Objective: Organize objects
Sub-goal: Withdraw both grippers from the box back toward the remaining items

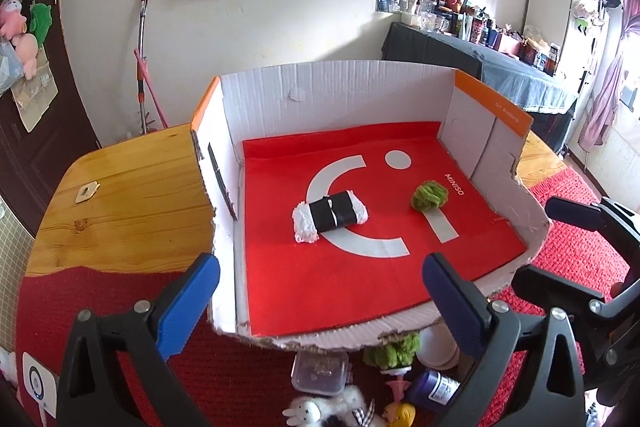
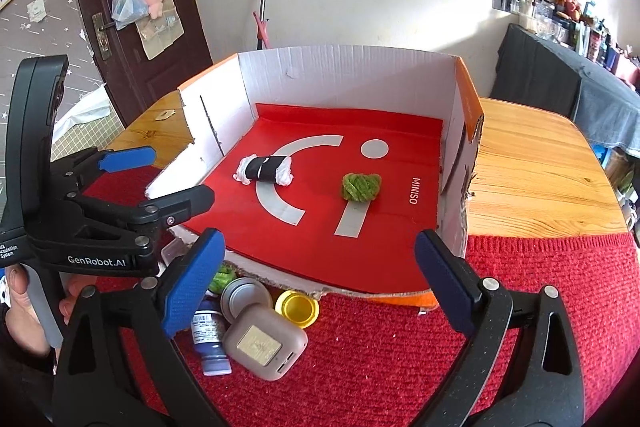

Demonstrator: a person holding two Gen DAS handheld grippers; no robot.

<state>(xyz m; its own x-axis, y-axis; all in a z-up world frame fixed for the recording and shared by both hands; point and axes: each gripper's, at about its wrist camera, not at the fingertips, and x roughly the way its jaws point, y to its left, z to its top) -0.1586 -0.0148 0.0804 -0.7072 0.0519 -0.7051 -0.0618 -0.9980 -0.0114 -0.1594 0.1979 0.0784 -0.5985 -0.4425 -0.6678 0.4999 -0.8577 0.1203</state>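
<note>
Cardboard box, cut low at the front and lined in red, holds two knitted pieces: a white roll with a black band near its left wall and a green bundle beside it to the right, apart. Both the left gripper and the right gripper hang wide open, holding nothing, just outside the box's front edge. Crowded against that edge on the red mat lie a yellow lid, a round tin, a paint bottle and a brown case.

red box floor, green knit ball, white-and-black roll.
</note>
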